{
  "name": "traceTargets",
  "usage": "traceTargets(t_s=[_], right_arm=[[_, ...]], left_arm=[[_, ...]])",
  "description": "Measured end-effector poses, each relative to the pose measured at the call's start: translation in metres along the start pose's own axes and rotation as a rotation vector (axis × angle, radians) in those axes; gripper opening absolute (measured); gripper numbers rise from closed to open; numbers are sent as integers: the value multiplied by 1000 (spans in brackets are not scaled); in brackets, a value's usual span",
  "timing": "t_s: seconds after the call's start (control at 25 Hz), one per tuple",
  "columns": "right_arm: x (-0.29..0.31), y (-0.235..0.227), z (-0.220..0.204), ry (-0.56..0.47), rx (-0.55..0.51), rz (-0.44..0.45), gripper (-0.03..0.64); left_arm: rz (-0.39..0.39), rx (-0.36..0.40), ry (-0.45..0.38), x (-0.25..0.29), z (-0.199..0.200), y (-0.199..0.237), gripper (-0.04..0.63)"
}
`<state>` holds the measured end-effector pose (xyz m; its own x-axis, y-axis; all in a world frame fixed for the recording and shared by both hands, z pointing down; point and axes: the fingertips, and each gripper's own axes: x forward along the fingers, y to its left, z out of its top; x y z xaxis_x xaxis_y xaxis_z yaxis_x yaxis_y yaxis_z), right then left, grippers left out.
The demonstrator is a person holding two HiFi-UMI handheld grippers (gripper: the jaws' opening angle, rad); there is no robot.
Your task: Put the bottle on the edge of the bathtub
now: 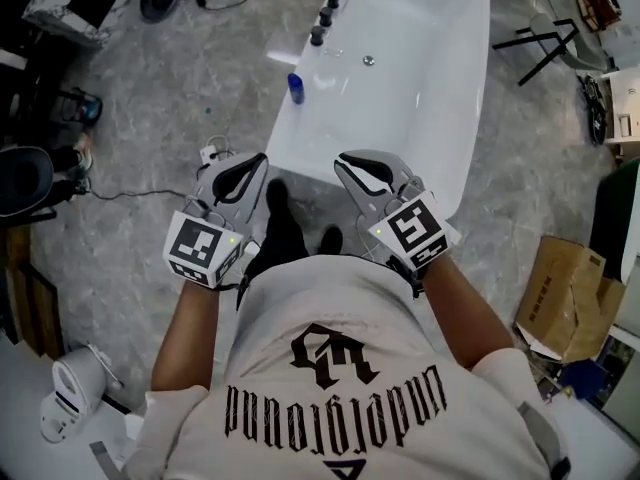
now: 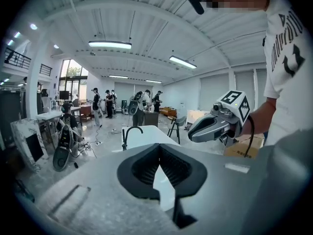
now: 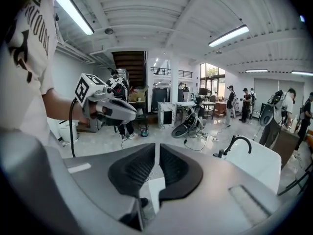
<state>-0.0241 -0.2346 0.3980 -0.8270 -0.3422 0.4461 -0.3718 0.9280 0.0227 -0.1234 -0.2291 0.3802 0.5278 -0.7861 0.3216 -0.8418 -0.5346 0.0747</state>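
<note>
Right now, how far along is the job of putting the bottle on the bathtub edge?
Done, by the look of it: the blue bottle sits on the left rim of the bathtub, a little short of the taps. In hand: nothing. The left tongs and right tongs are both shut and empty, held close to the person's body, apart from the bottle. Left to do: nothing that shows.

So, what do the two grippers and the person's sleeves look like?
Both the left gripper and the right gripper have light grey, beak-shaped shells with black ribbed pads on the jaws. Each carries a white cube with black square markers. A black cable leaves each one. The person wears a white short-sleeved T-shirt with black print.
</note>
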Motion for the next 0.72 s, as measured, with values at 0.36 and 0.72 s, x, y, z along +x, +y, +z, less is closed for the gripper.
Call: traceTargets(t_s=[0.36,0.72], right_arm=[[-61,14,24,-47,-33,1,2],[-74,31,32,-50,-86,67,2]], left_arm=[[29,74,-52,-38,38,-44,6],[116,-2,-29,-72,29,-60,6]])
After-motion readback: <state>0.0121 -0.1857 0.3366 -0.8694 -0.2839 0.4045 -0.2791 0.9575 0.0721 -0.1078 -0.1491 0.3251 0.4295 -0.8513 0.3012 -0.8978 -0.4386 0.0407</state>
